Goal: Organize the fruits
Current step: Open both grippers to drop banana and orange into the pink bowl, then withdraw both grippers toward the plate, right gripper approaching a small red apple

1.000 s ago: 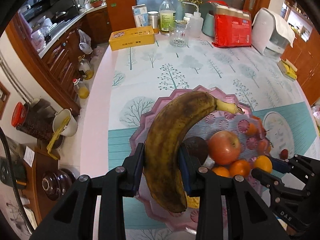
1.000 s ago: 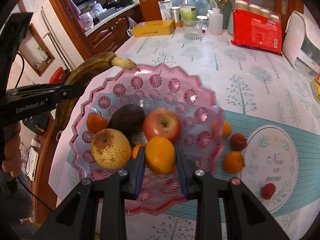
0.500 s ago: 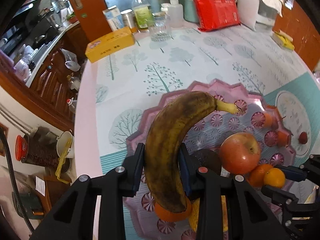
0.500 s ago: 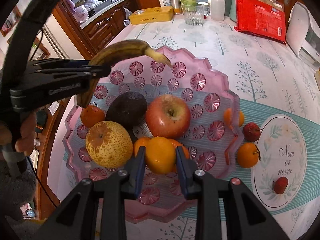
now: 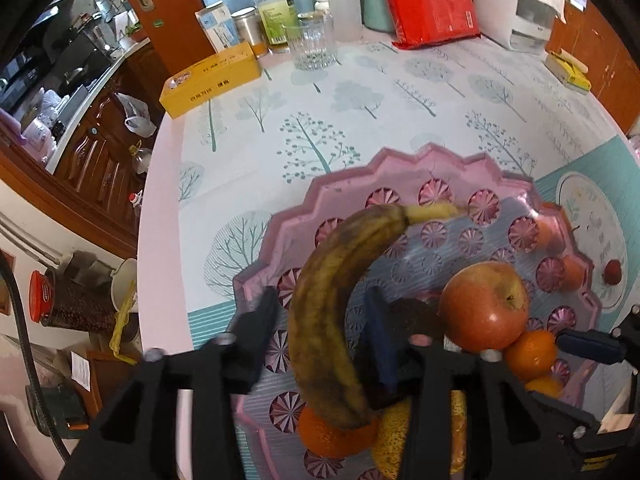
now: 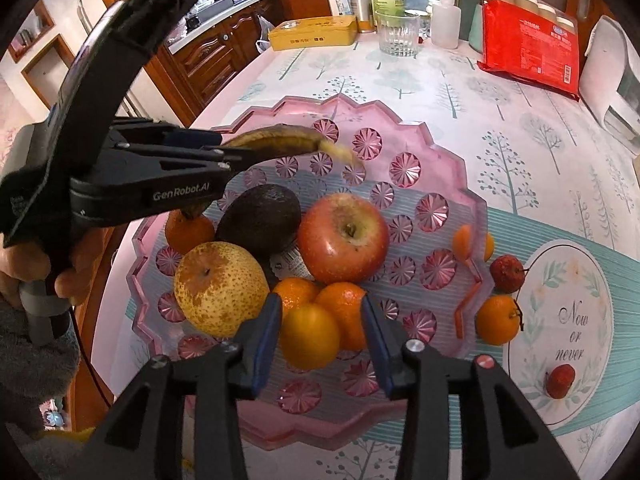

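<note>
A brown-spotted banana (image 5: 332, 312) lies between the opened jaws of my left gripper (image 5: 320, 332), resting over the pink scalloped fruit bowl (image 5: 400, 168). The bowl (image 6: 404, 132) holds an apple (image 6: 344, 238), an avocado (image 6: 260, 222), a pear (image 6: 218, 288) and several oranges. My right gripper (image 6: 318, 336) is open around a small orange (image 6: 308, 338) that sits in the bowl. An orange (image 6: 496, 320) and a lychee (image 6: 508, 274) lie on the table right of the bowl.
A round "Now or never" coaster (image 6: 560, 332) with a red fruit (image 6: 560, 380) lies to the right. A glass (image 6: 398, 32), bottles, a yellow box (image 6: 312, 32), a red packet (image 6: 528, 44) and a white appliance stand at the table's far side.
Both grippers have opened: the left has let go of the banana over the bowl, the right has let go of the small orange. The left gripper moved further over the bowl.
</note>
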Demonstrator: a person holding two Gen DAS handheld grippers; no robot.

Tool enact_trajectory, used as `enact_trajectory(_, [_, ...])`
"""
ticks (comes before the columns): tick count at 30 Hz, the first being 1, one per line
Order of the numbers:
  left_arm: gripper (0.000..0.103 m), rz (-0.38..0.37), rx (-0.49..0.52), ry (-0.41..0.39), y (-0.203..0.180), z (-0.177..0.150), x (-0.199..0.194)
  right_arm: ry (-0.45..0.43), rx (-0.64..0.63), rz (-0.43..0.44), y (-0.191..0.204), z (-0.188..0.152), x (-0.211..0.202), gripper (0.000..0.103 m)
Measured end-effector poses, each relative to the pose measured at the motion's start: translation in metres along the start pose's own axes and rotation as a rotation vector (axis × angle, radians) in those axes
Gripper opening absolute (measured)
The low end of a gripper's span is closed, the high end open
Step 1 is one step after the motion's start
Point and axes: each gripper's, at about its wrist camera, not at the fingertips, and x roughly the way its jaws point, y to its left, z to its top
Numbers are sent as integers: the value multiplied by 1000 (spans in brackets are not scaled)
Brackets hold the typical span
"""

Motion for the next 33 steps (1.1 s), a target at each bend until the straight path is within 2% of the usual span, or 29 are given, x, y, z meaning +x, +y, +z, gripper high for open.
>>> enact_trajectory(5, [66, 14, -12, -9, -3, -3, -12, -10, -3, 3, 0, 0, -3, 42])
enact_trajectory(12, [76, -4, -31, -4, -8, -15, -29, -23, 7, -1, -3, -3, -10, 42])
enact_trajectory(19, [77, -35, -44, 4, -15, -25, -47, -40, 15, -12, -3, -7, -18, 42])
enact_trajectory(33, [81, -105, -16, -79, -39, -31, -95, -97, 27, -83, -4, -20, -53, 42])
